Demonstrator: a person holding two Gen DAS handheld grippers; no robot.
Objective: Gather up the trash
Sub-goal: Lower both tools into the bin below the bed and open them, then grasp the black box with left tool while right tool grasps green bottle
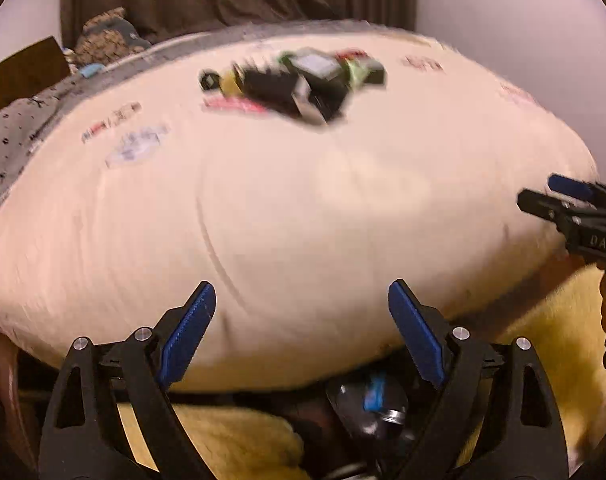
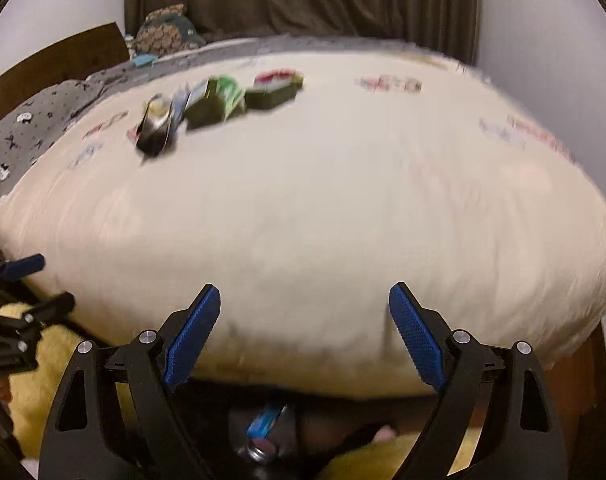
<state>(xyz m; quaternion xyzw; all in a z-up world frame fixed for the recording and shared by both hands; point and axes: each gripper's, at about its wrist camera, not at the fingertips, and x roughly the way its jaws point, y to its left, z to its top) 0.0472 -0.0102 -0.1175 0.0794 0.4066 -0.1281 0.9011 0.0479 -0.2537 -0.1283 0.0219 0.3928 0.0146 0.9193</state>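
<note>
Wrappers (image 1: 299,80) and small cartons lie clustered far up the cream bedspread (image 1: 303,208), likely light and crushable; pinch each at an edge. Left gripper (image 1: 302,300) and right gripper (image 2: 305,304) both gape, empty.

the left claw (image 1: 302,300) stands wide apart, its two blue pads angled outward like a v, with nothing between them and nothing pressed against either pad. the right claw (image 2: 305,302) is spread just as wide, pads bare, gripping nothing. both point forward and downward. in the left wrist view the right claw (image 1: 543,196) juts in from the right edge, seen side-on, its black frame and one blue pad showing. in the right wrist view the left claw (image 2: 43,280) reaches in from the left edge, its fingers (image 2: 23,267) visibly parted.
</note>
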